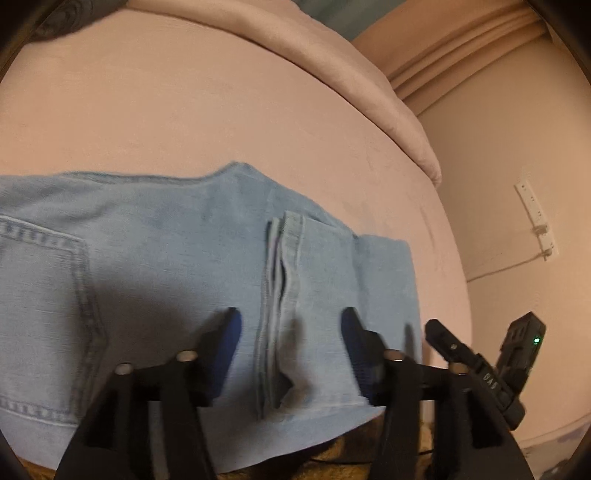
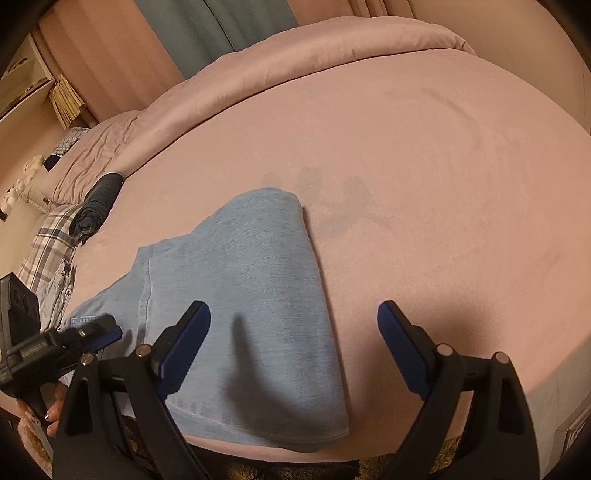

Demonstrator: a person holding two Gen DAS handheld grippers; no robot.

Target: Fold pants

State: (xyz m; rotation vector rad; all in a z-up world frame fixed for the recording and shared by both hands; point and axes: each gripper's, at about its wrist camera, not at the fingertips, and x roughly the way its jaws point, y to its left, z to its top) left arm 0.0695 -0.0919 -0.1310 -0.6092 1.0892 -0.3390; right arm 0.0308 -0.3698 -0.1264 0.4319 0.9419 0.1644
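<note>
Pants (image 2: 255, 295), pale blue denim, lie folded on a pink bed (image 2: 424, 177), at the lower centre of both views, close to the near edge. In the left wrist view the hems (image 1: 284, 295) sit stacked across the middle of the fabric, and a stitched pocket (image 1: 40, 314) shows at lower left.

Left gripper (image 1: 291, 325): jaws apart, above the denim, straddling the hems; whether the tips touch the cloth cannot be told. Right gripper (image 2: 293, 319): jaws wide apart, one finger above the denim, the other above bare bedding, gripping nothing.

Surface and room: a rolled duvet (image 2: 332, 48) runs along the far side of the bed. Curtains (image 2: 207, 26) hang at upper left of the right wrist view. A power strip (image 1: 535, 218) with a cord is fixed on the wall at right of the left wrist view.

Other items: plaid cloth (image 2: 51, 243), a dark rolled garment (image 2: 98, 201) and a pillow (image 2: 92, 158) lie at left of the right wrist view.

Obscured: the near edge of the pants is cut off by the gripper bodies; motion blur softens the left view.
</note>
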